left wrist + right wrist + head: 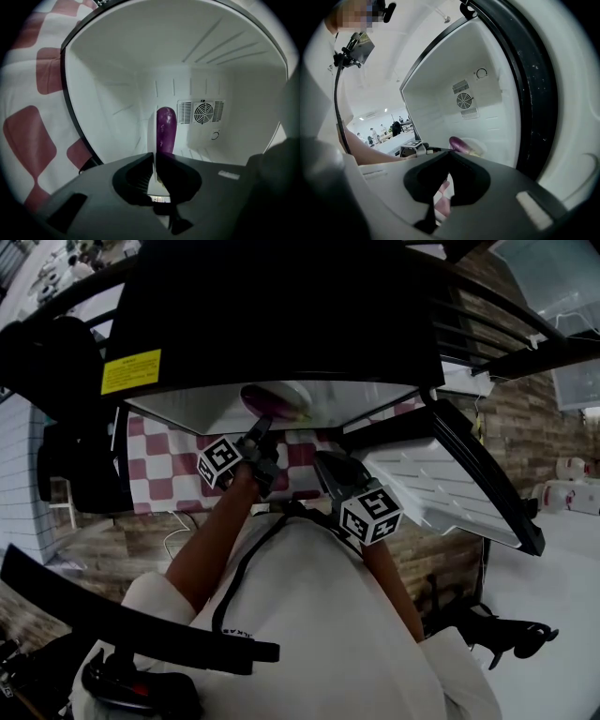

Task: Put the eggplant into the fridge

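Note:
A long purple eggplant (pixel 166 129) points straight ahead into the white inside of the small black fridge (pixel 281 315). My left gripper (pixel 155 157) is shut on its near end, and the far end hangs free in front of the back wall. In the head view the eggplant (pixel 272 401) sits just inside the fridge opening, with the left gripper (pixel 265 427) at the lower lip. My right gripper (pixel 326 470) hangs lower, outside the opening, its jaws together on nothing. The right gripper view shows the eggplant (pixel 460 144) from the side, just past the right gripper (pixel 449 154).
The fridge door (pixel 441 484) stands swung open to the right, its white inner shelves facing me. A round fan grille (pixel 204 112) sits on the fridge's back wall. A red and white checkered cloth (pixel 169 465) lies below and left of the opening.

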Motion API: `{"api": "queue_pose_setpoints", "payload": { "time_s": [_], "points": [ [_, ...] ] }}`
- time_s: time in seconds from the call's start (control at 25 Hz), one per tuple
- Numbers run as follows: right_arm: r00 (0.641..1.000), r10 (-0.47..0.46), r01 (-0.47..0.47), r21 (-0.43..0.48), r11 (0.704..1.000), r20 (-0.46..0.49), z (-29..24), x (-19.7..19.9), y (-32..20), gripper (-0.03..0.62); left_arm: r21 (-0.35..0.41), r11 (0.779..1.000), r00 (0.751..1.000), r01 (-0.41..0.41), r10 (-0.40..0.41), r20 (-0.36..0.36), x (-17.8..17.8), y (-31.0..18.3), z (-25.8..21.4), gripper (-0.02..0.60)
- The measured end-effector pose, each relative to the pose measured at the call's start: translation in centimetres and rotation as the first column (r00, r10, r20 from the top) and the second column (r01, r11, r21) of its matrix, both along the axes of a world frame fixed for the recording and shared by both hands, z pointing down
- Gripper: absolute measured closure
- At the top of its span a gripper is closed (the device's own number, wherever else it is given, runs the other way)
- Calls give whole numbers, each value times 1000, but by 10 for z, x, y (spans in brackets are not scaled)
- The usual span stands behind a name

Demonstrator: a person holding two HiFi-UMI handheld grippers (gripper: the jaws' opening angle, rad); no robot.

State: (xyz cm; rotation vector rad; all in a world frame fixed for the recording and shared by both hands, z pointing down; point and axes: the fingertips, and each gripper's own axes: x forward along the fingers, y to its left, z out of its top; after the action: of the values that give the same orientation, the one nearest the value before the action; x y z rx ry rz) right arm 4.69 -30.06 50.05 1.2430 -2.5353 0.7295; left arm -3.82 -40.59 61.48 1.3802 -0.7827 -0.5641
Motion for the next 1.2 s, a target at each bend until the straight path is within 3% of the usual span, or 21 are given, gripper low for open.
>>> {"api": "queue_pose_setpoints", "payload": {
  "time_s": [0.24, 0.52, 0.8, 1.2],
  "points": [
    [1000, -7, 7, -22, 1000, 0, 5, 8, 10, 588, 1, 1000, 1000, -16, 16, 13, 14, -16, 12, 554],
    [1000, 4, -5, -39, 999, -7, 9, 20, 19, 588, 1, 988, 988, -156, 156, 8, 41, -32, 29, 551],
    [998, 49, -51, -56, 997, -31, 15, 35, 30, 588, -20, 970, 970, -241, 242, 24, 56, -44, 44, 548],
    [995, 97, -99, -70, 993, -33, 19, 42, 36, 588, -54, 960, 960, -276, 278, 36, 65, -53, 53, 554]
  ]
}}
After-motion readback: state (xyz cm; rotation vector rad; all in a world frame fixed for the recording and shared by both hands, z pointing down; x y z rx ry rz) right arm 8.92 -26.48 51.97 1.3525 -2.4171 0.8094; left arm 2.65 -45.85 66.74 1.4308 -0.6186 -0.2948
